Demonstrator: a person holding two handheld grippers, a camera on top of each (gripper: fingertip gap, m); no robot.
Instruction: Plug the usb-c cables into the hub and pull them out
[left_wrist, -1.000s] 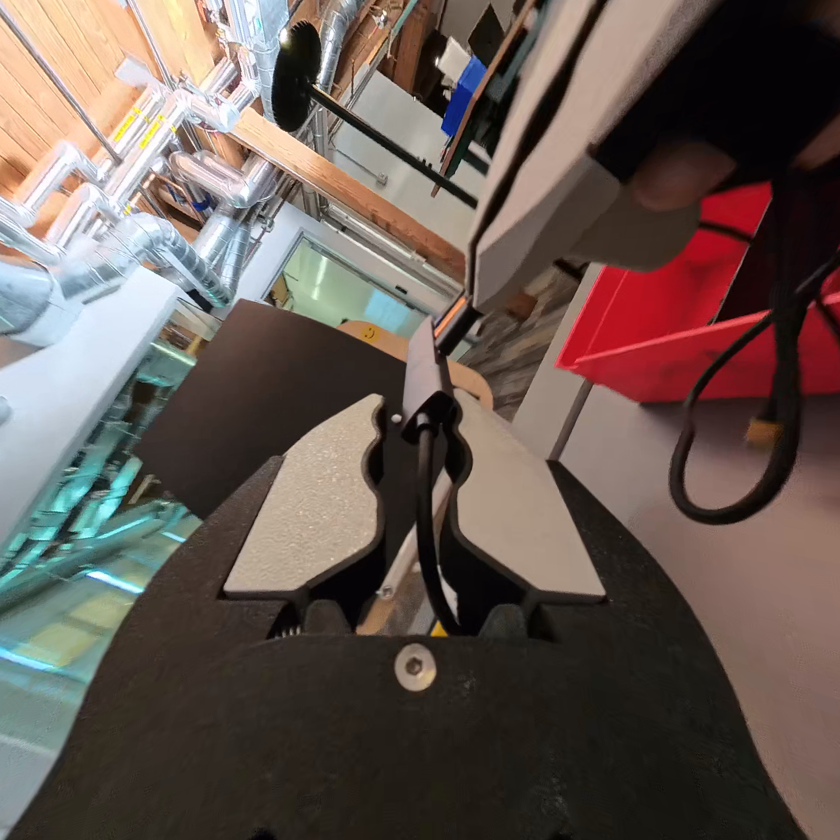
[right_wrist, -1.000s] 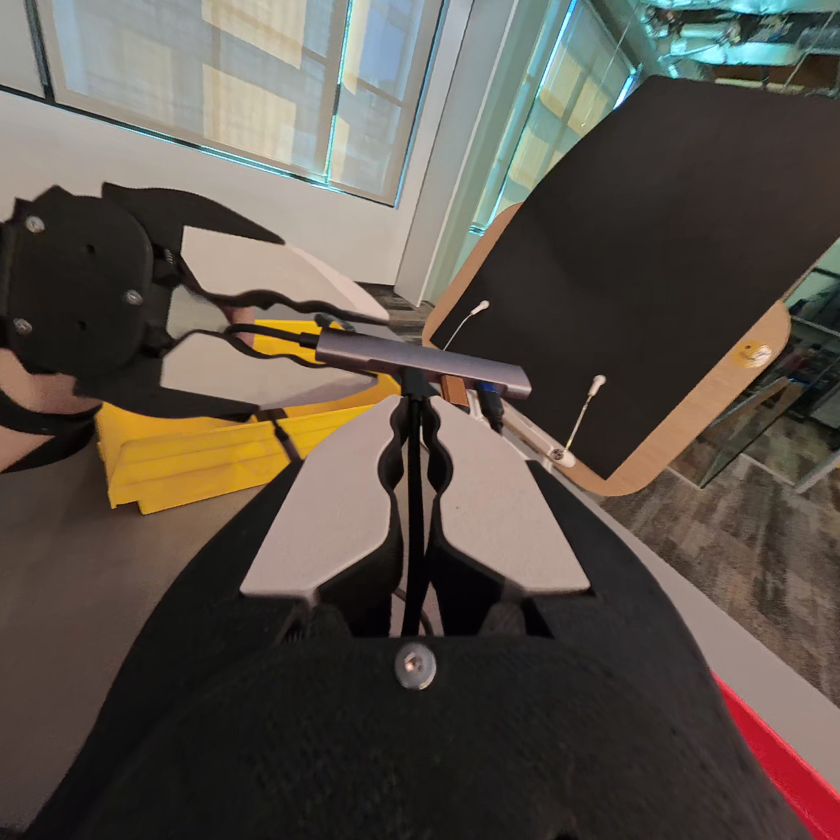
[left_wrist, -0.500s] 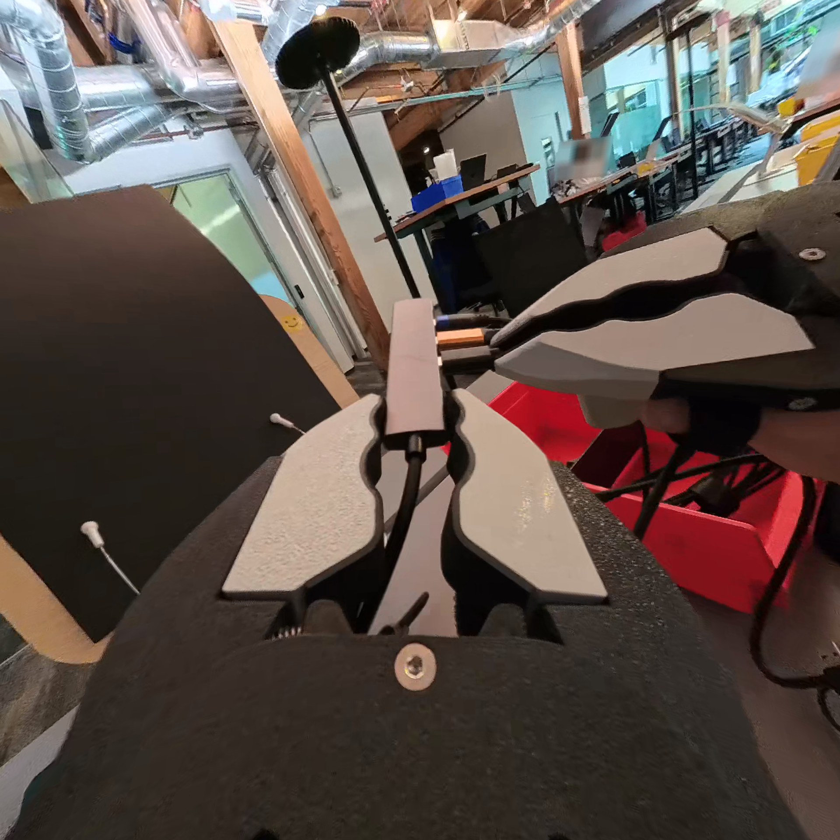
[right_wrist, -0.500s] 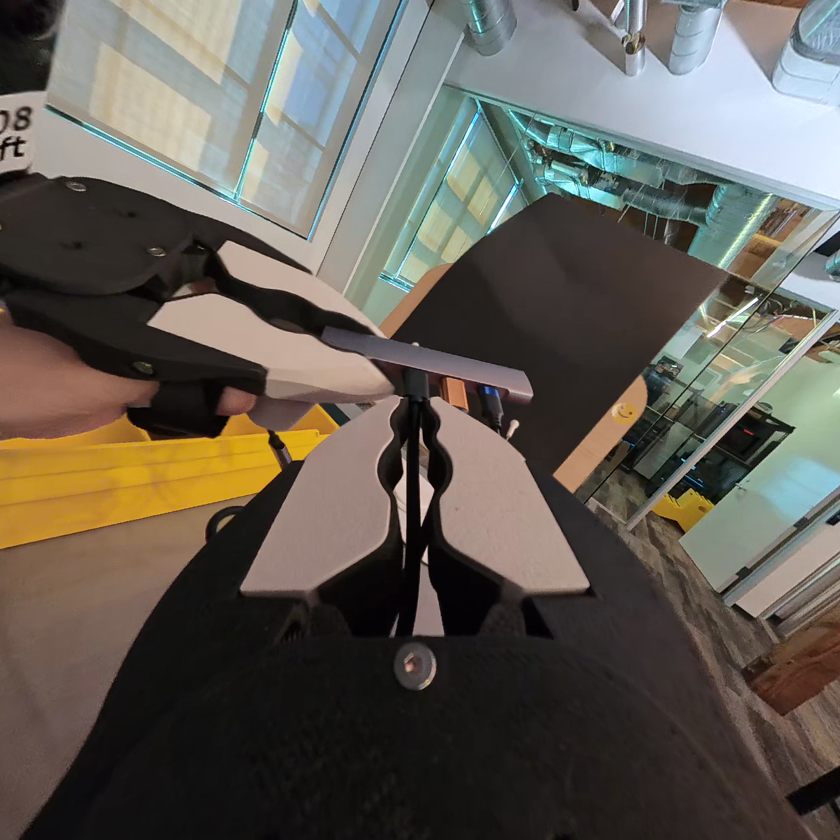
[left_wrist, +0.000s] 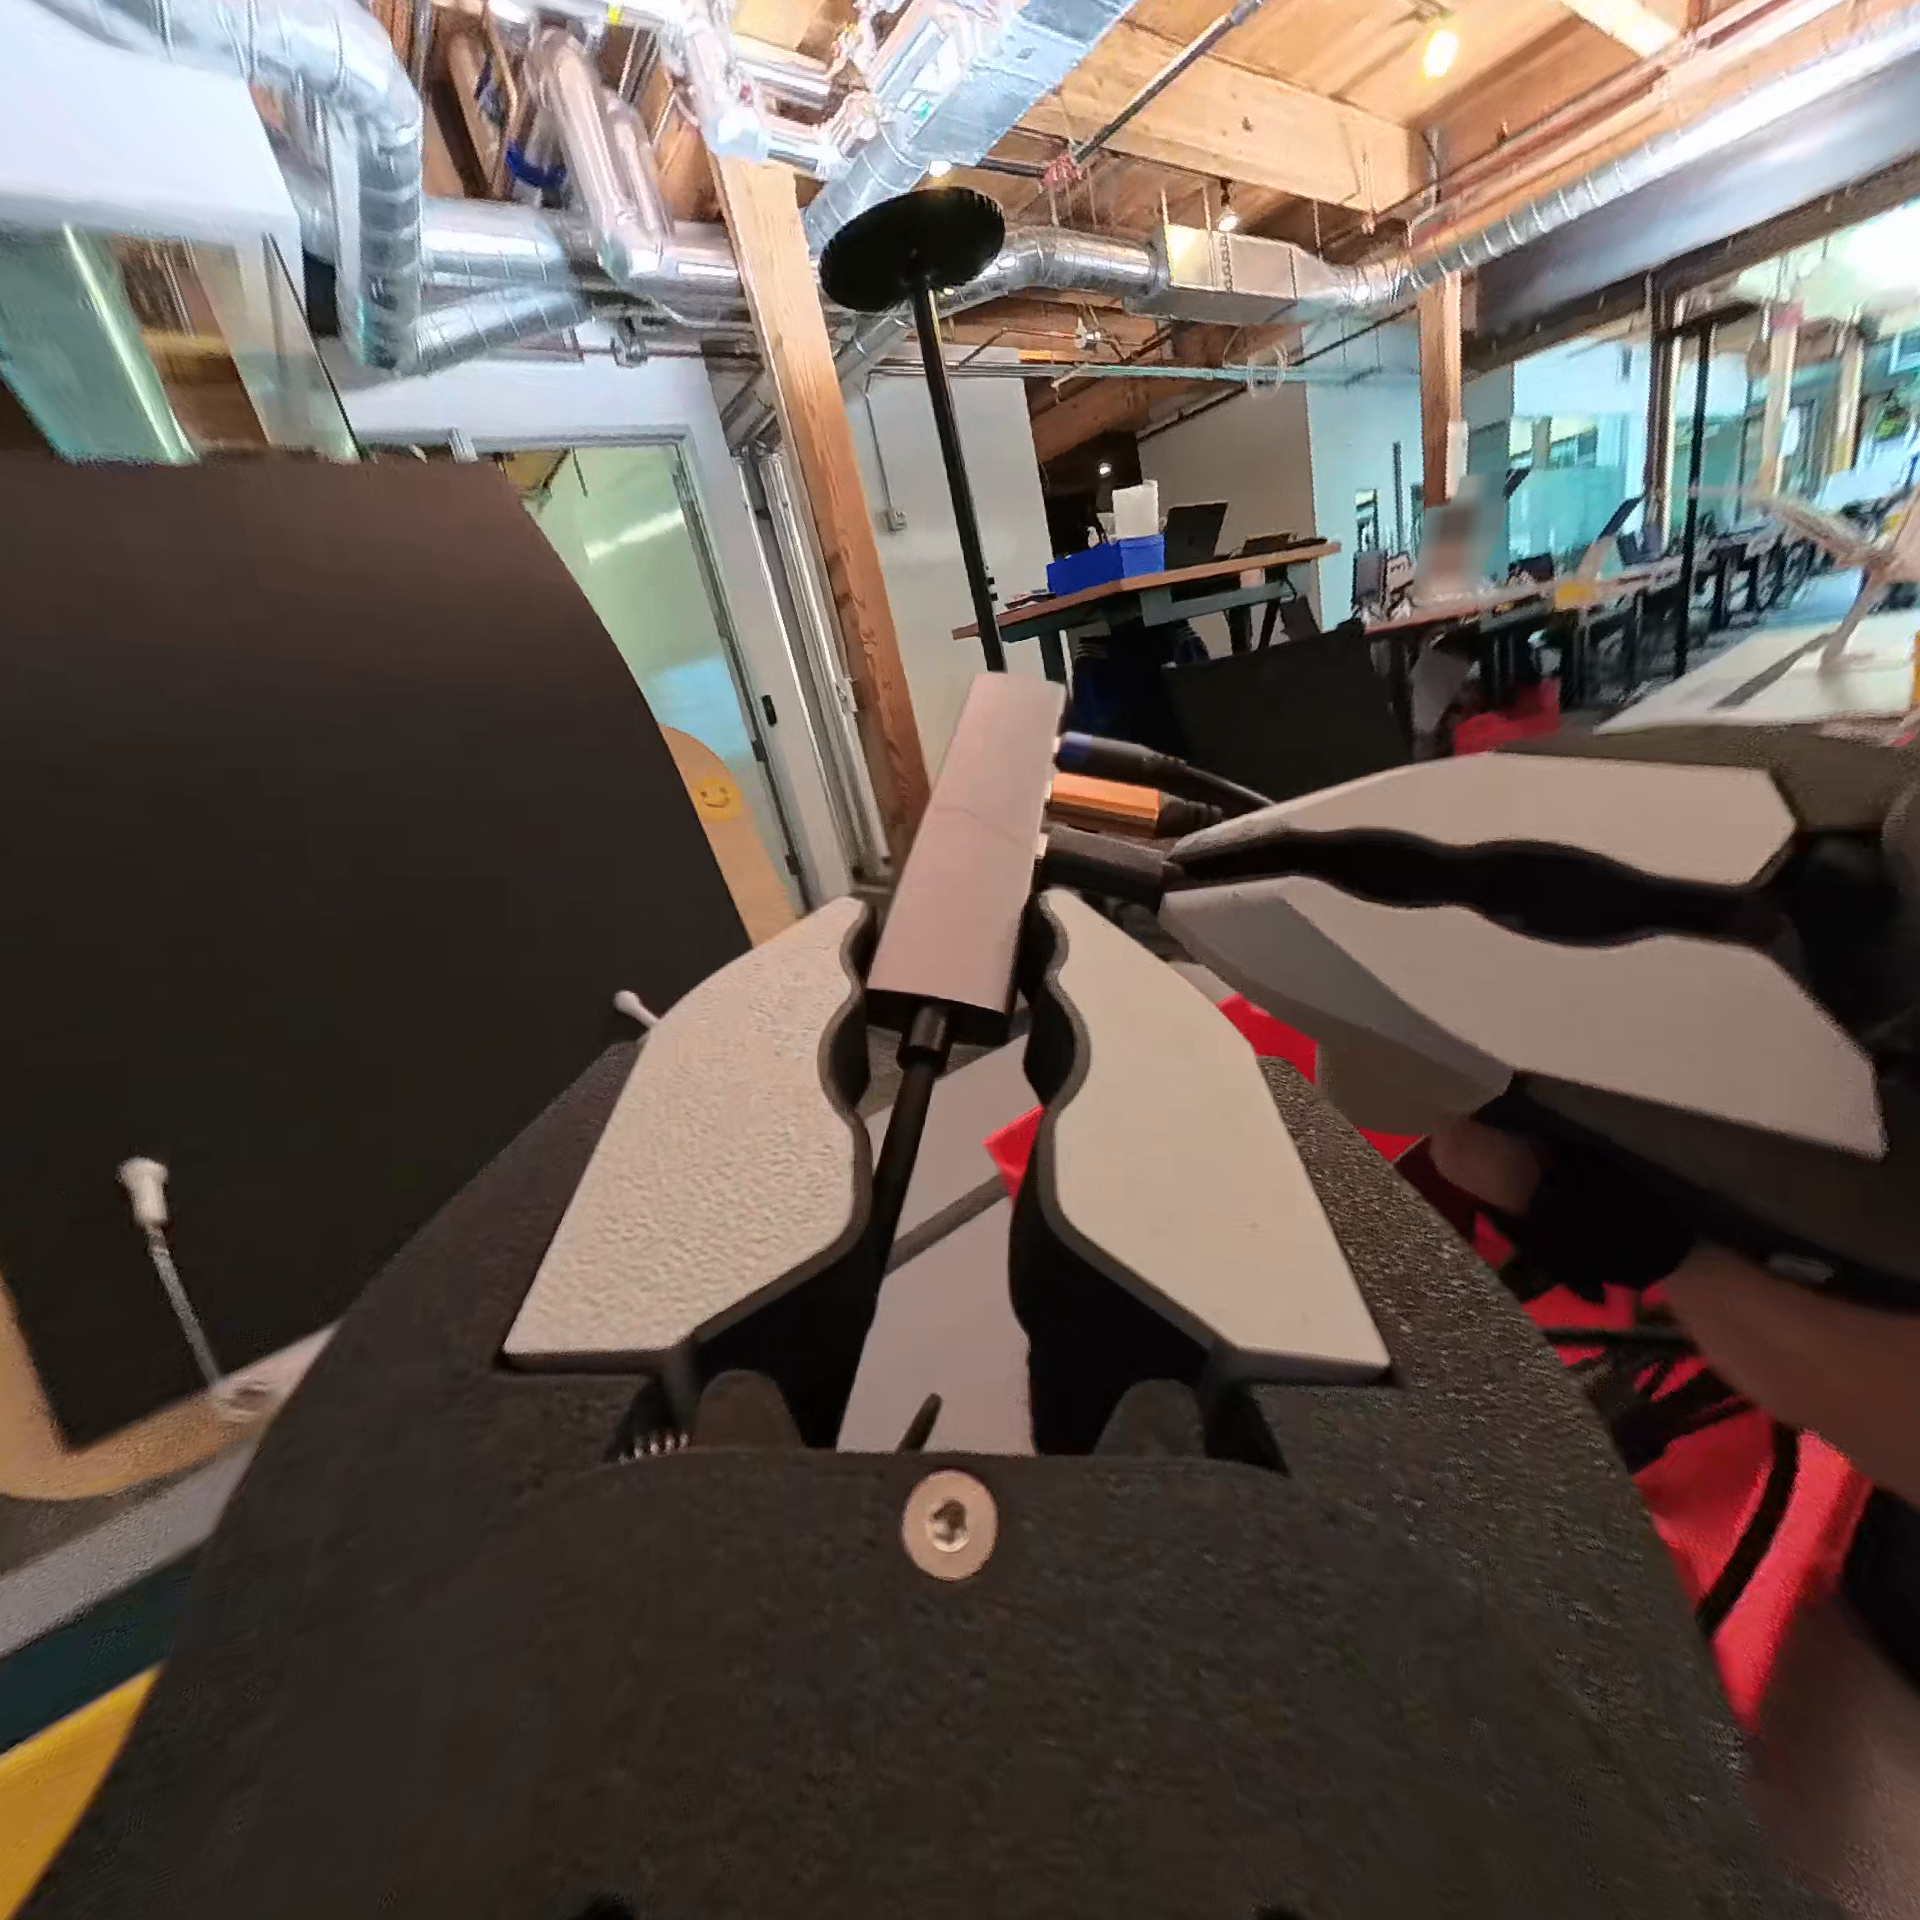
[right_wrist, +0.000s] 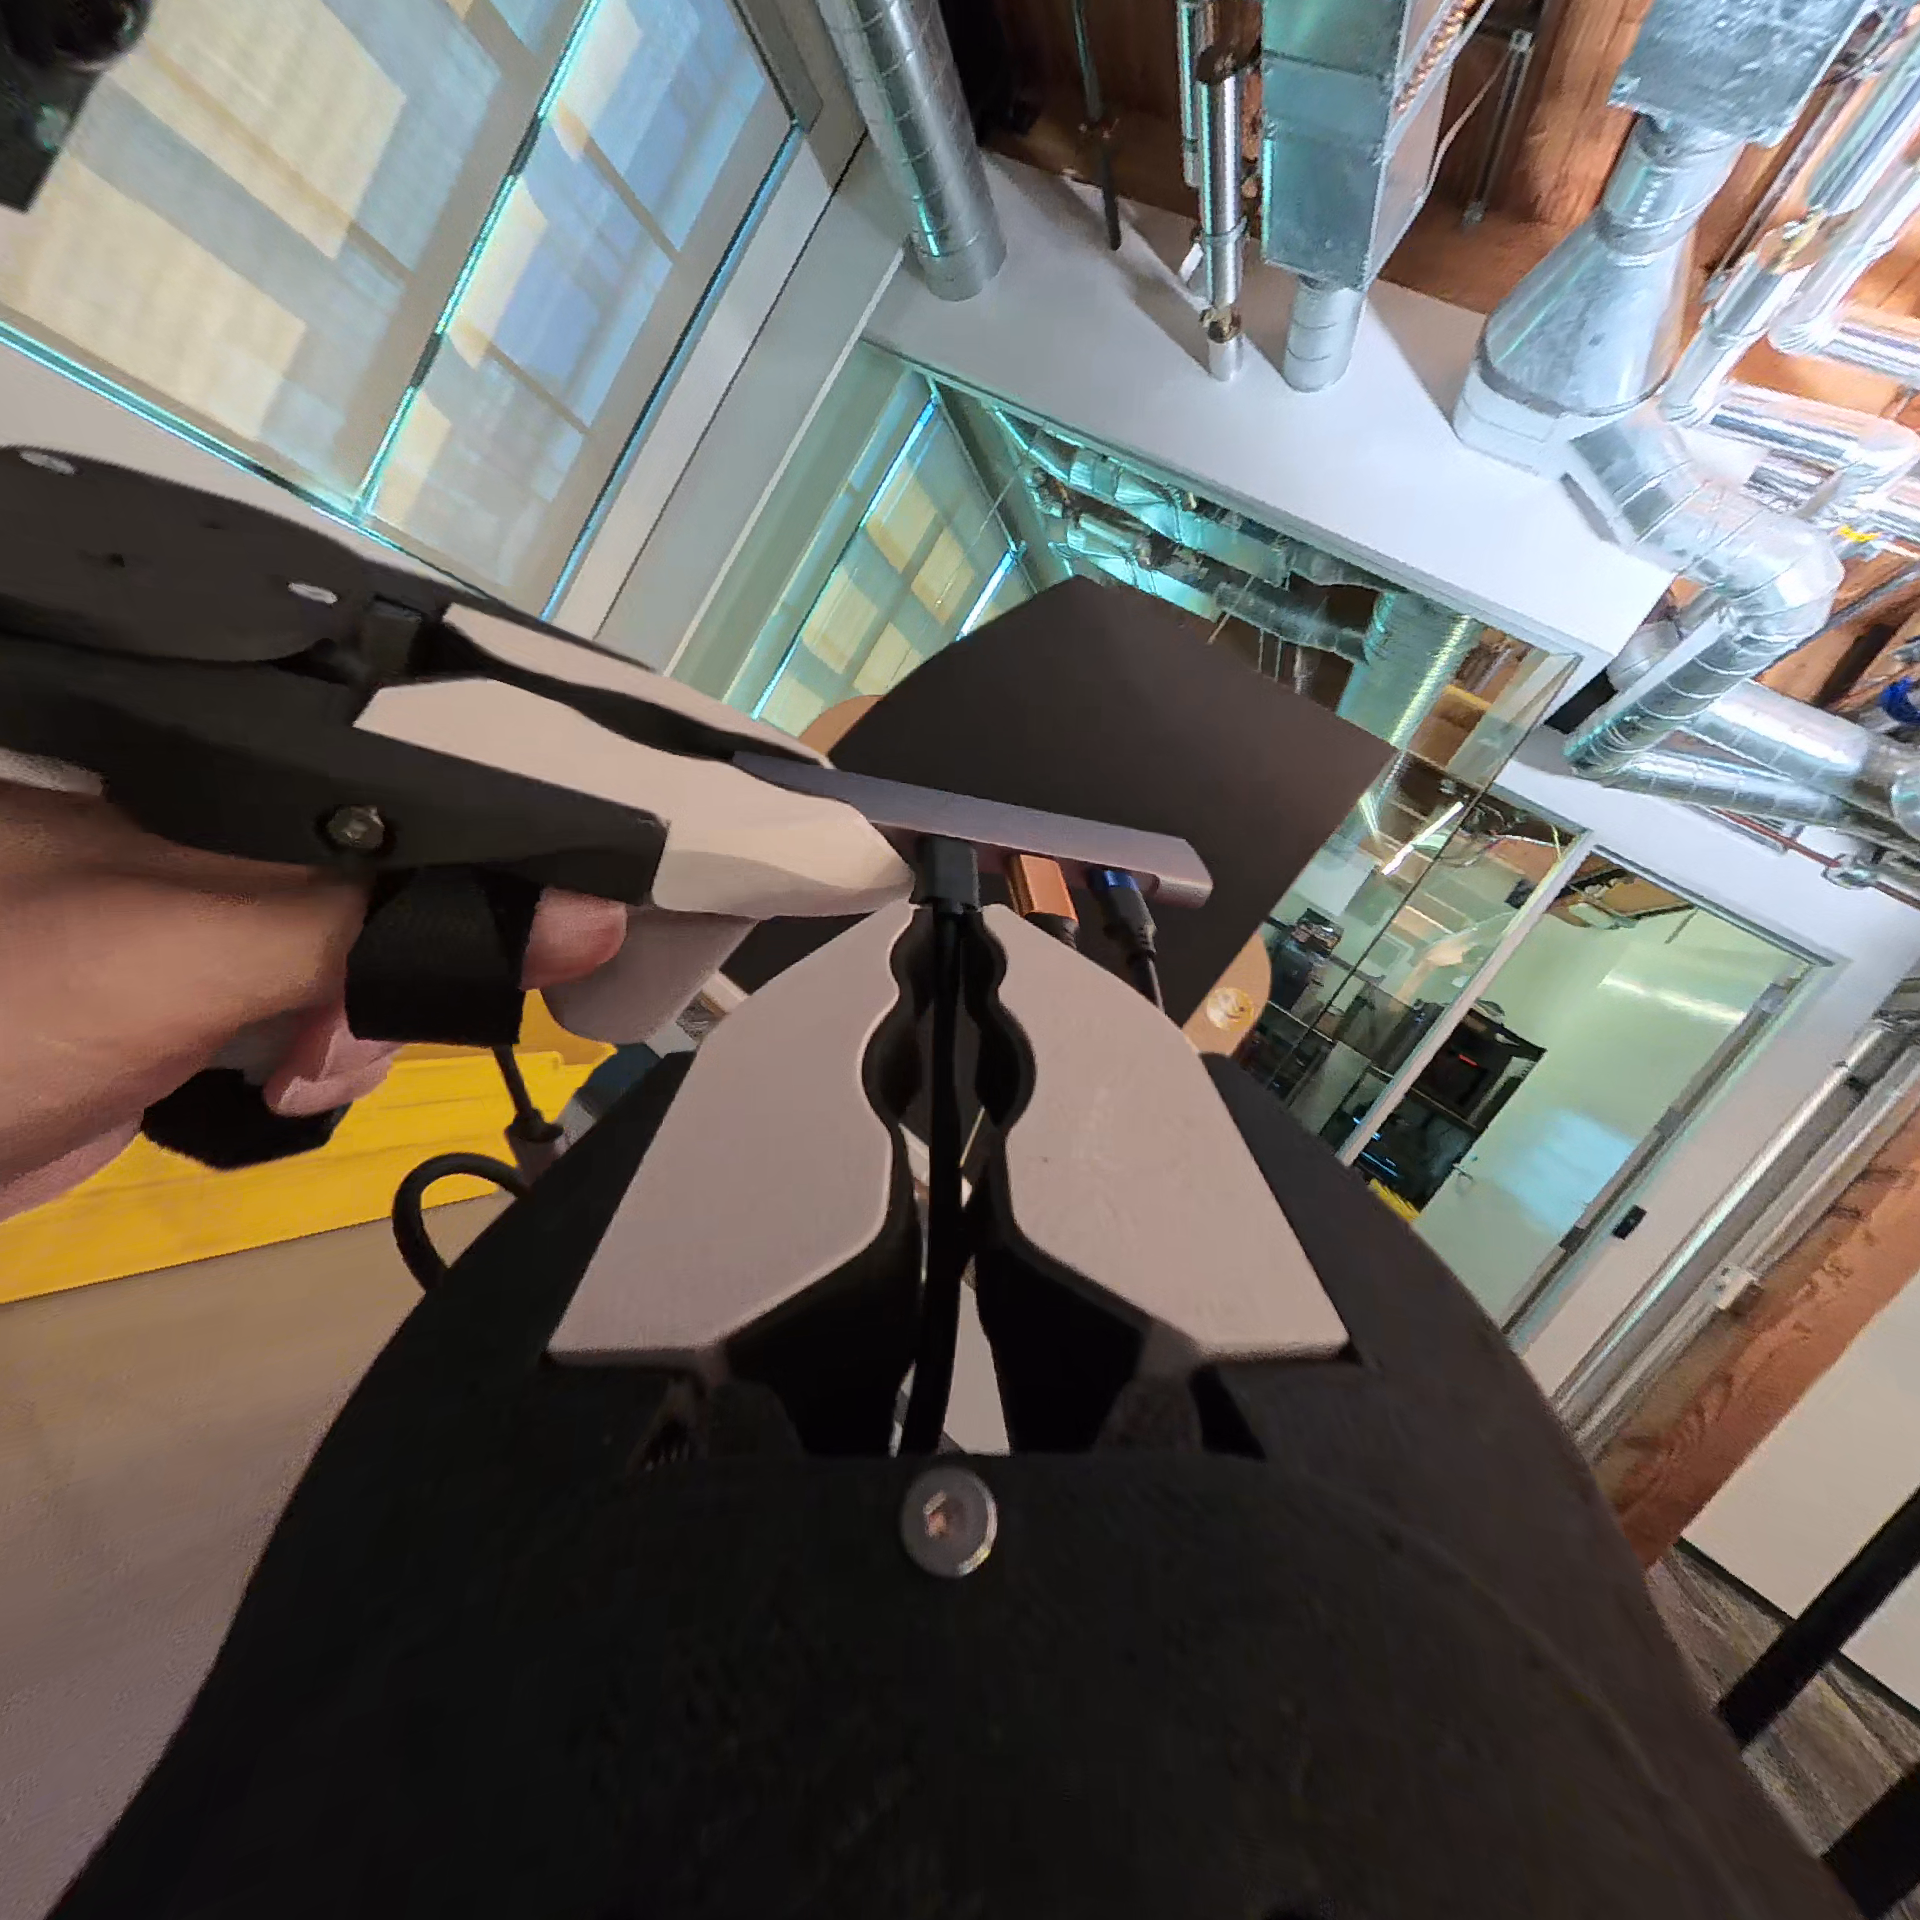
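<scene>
My left gripper is shut on the near end of a slim grey hub and holds it in the air, its own black lead running back between the fingers. Three plugs sit in the hub's right side: blue, orange and black. My right gripper is shut on the black usb-c cable just behind its plug, which sits in the hub. The right gripper also shows in the left wrist view, and the left gripper in the right wrist view.
A red bin with dark cables lies below on the right. A yellow bin sits on the grey table under the left hand. A black rounded panel stands at the table's far edge. The grippers are tip to tip, or close to it.
Both grippers have turned together with the hub, so both views have swung round, the right one toward the ceiling. The grips on hub and black cable are unchanged.
</scene>
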